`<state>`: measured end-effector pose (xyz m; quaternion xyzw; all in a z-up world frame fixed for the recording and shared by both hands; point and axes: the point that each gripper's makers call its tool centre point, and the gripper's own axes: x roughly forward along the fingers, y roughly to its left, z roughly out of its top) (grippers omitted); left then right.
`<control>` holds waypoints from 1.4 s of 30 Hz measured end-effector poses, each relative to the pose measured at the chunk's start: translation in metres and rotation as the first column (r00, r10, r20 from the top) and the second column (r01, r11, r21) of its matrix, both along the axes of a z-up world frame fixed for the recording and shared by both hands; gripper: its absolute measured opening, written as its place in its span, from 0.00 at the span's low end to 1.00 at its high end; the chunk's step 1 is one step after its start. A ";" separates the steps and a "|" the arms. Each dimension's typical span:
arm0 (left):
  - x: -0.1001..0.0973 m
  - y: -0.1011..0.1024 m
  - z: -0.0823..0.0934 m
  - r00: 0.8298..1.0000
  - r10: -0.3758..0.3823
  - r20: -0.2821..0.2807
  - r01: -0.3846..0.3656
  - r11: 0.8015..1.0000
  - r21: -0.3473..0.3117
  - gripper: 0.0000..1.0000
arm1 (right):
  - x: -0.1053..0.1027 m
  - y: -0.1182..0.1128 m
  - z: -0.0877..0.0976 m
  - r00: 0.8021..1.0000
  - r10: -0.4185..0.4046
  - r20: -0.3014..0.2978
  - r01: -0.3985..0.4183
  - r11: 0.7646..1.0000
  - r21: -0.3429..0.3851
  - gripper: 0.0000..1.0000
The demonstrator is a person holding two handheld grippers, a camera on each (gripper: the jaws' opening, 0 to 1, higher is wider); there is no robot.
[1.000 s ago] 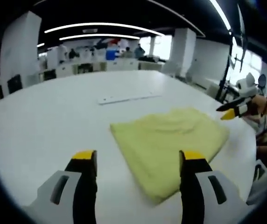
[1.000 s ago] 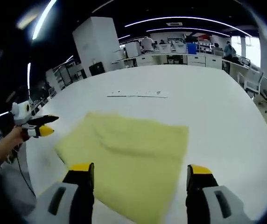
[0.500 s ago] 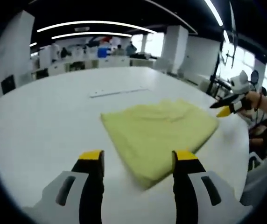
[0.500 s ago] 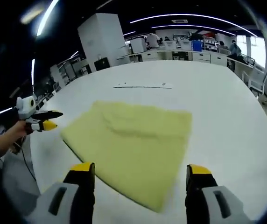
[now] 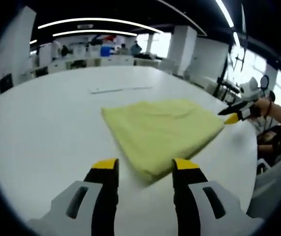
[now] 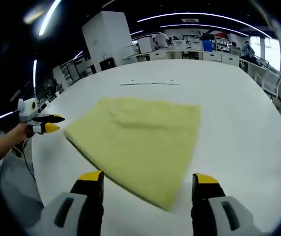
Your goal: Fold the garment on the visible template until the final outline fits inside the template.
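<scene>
Compared with the earlier pictures, the left gripper's (image 5: 143, 169) yellow-tipped jaws stand closer together, though a gap remains between them, and the yellow garment (image 5: 161, 130) lies nearer to their tips. In the left gripper view the folded garment rests flat on the white table (image 5: 47, 128), forming a roughly four-sided shape; its near corner lies just ahead of the jaws, between the two tips, and the pictures do not settle whether the tips touch the cloth. Nothing is held between the jaws. At the right edge of this view the right gripper (image 5: 235, 114) is seen from the side, held in a person's hand (image 5: 264, 106) just beyond the garment's far corner; its tips lie close together, but whether they meet cannot be told from this angle.

In the right gripper view the right gripper's (image 6: 145, 179) own jaws are spread wide and hold nothing, with the garment's (image 6: 138, 142) near edge lying on the table (image 6: 238, 128) just ahead of them. The left gripper (image 6: 44, 124) appears at the left, in a hand (image 6: 14, 137), close beside the garment's left corner. Beyond the garment, a thin pale strip (image 6: 150, 83) lies on the table surface, apart from the cloth.
</scene>
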<state>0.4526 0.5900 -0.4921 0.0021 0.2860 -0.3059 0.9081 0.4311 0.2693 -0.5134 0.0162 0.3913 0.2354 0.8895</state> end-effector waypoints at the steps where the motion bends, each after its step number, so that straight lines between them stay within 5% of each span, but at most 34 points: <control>1: -0.002 0.001 -0.003 1.000 -0.003 -0.009 0.003 1.000 0.006 0.38 | -0.001 -0.001 -0.001 1.000 -0.001 -0.002 0.001 1.000 0.000 0.69; 22: -0.007 0.007 -0.031 0.997 0.017 -0.069 -0.017 1.000 0.013 0.23 | -0.020 -0.006 -0.016 0.999 -0.028 -0.039 0.028 1.000 0.000 0.40; 33: -0.008 0.001 -0.032 0.998 -0.007 -0.069 0.008 1.000 0.008 0.07 | -0.019 -0.023 -0.018 0.993 -0.108 -0.044 0.109 0.994 0.026 0.15; 42: -0.008 0.001 -0.030 0.998 -0.005 -0.066 0.005 1.000 -0.004 0.00 | -0.019 -0.024 -0.021 0.993 -0.113 -0.047 0.113 0.994 0.009 0.07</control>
